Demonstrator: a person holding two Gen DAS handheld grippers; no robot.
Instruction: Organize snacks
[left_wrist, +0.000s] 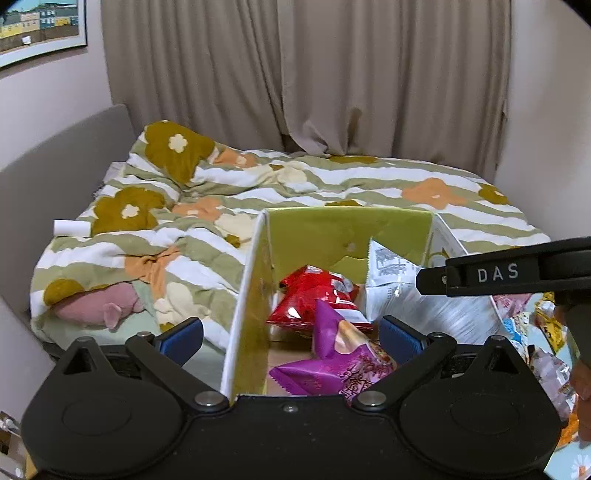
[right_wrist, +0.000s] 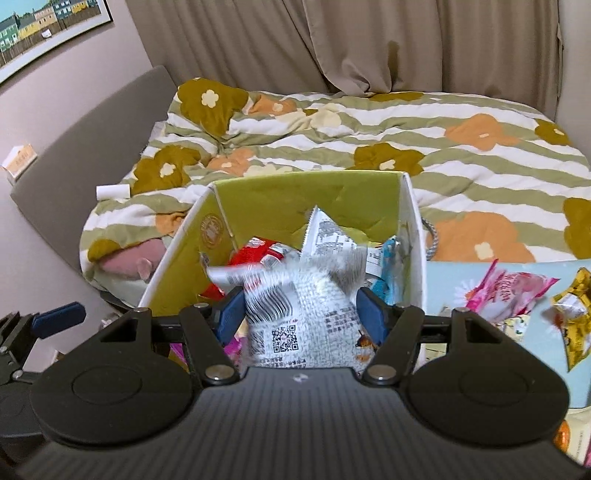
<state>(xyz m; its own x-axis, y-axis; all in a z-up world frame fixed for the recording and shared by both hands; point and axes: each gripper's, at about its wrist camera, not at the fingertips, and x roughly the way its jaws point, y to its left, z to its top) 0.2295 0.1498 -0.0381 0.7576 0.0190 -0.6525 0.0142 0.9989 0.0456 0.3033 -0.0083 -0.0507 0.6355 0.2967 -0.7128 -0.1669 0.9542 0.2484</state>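
Note:
An open box (left_wrist: 258, 280), white outside and green inside, stands at the bed's near edge. In it lie a red snack bag (left_wrist: 317, 299) and a purple snack bag (left_wrist: 332, 362). My left gripper (left_wrist: 291, 338) is open wide, astride the box's left wall, with nothing held. My right gripper (right_wrist: 301, 319) is shut on a silver-white printed snack bag (right_wrist: 303, 314) and holds it over the box (right_wrist: 306, 181). That bag (left_wrist: 402, 291) also shows in the left wrist view, blurred, under the right gripper's fingers (left_wrist: 480, 275). A blue packet (right_wrist: 388, 273) leans on the box's right wall.
Several loose snack packets (right_wrist: 506, 295) lie on a light-blue surface (right_wrist: 454, 275) right of the box. Behind it spreads a bed with a flowered quilt (left_wrist: 332, 181), a pink plush toy (left_wrist: 99, 304) and a white roll (left_wrist: 72, 227). Curtains close off the far side.

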